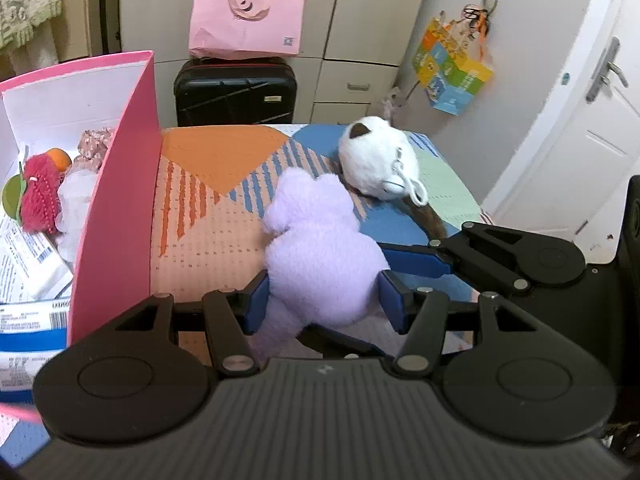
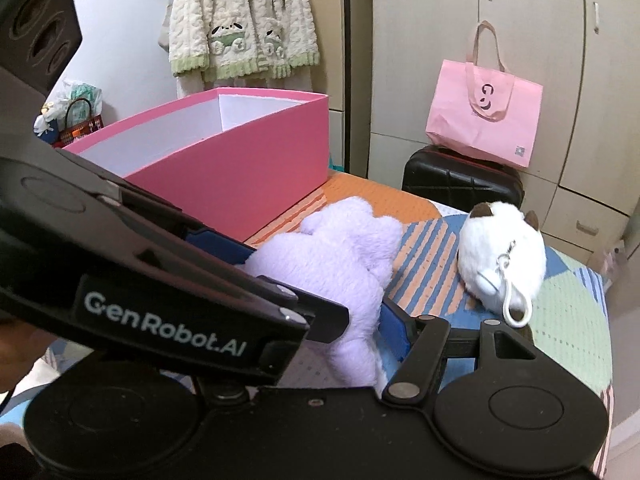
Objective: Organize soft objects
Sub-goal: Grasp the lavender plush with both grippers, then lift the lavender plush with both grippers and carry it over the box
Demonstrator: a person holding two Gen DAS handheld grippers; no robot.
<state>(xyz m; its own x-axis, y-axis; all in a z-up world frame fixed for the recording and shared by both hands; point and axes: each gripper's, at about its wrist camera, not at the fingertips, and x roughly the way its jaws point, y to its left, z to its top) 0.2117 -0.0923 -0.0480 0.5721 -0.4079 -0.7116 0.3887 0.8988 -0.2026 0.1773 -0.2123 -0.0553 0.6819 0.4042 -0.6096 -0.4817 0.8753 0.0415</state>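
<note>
A lilac plush toy (image 1: 320, 248) lies on the patterned bedspread (image 1: 208, 240). My left gripper (image 1: 324, 300) has its blue pads on both sides of the plush body and is shut on it. The plush also shows in the right wrist view (image 2: 340, 264). My right gripper (image 2: 360, 320) is close beside the plush; its right blue finger (image 2: 394, 328) touches the plush, and its left finger is hidden behind the left gripper's body. It also shows in the left wrist view (image 1: 416, 260). A white plush cat head (image 1: 380, 160) with a keyring clip lies further back. An open pink box (image 1: 120, 184) stands left.
The pink box holds a red fuzzy toy (image 1: 38, 196), an orange ball and other soft items. A black suitcase (image 1: 236, 96) with a pink tote bag (image 1: 246, 8) stands behind the bed. Cupboards and a white door (image 1: 592, 128) lie beyond. A knit cardigan (image 2: 240, 20) hangs on the wall.
</note>
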